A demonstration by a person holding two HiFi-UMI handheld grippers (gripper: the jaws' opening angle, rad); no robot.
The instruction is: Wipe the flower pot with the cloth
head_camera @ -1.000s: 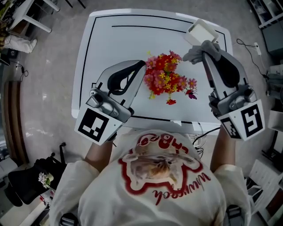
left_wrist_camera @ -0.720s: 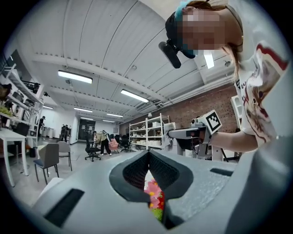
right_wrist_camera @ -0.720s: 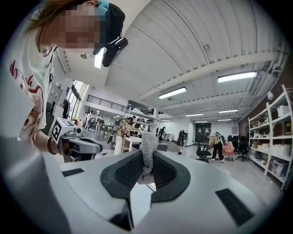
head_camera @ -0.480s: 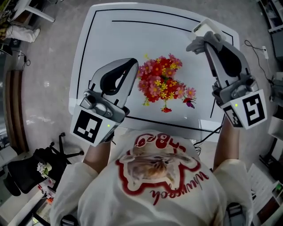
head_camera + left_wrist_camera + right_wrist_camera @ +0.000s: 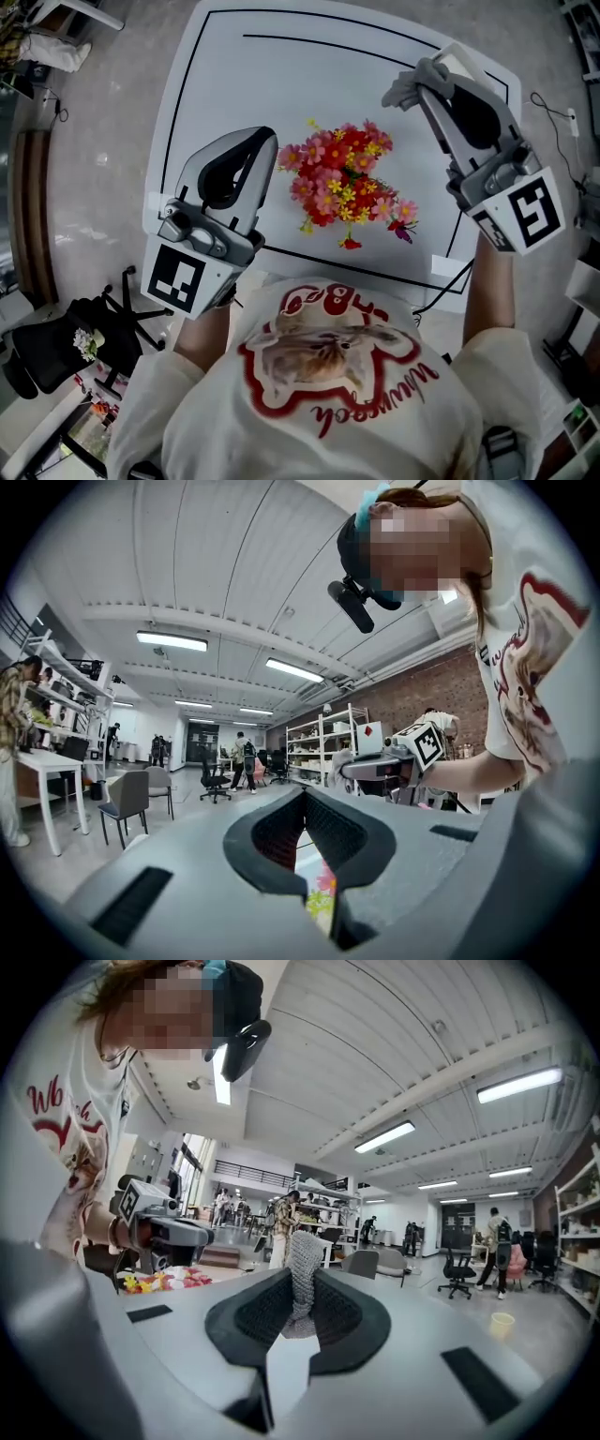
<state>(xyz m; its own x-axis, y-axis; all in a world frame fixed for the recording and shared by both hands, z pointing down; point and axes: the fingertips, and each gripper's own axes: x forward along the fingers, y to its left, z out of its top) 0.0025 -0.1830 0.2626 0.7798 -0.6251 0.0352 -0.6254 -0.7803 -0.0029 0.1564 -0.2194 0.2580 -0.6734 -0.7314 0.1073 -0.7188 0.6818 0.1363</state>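
The flower pot is hidden under its bunch of red, pink and yellow flowers (image 5: 342, 183), which stands near the middle of the white table (image 5: 225, 75). My left gripper (image 5: 270, 141) is just left of the blooms, its tips together and nothing between them. In the left gripper view a sliver of the flowers (image 5: 323, 897) shows past its jaws. My right gripper (image 5: 424, 82) hovers beyond the flowers' right side, shut on a grey cloth (image 5: 405, 89). In the right gripper view the cloth (image 5: 300, 1246) sticks up from the pads, with the flowers (image 5: 159, 1281) and the left gripper (image 5: 155, 1227) at left.
A black line frames the table top. A cable (image 5: 441, 281) hangs off the table's near right edge. A black chair base and bag (image 5: 56, 347) sit on the floor at lower left. Shelves, chairs and several people stand far off in the room.
The left gripper's tip has drawn back a little to the left of the blooms. The right gripper, still holding the cloth, now sits slightly further from the flowers.
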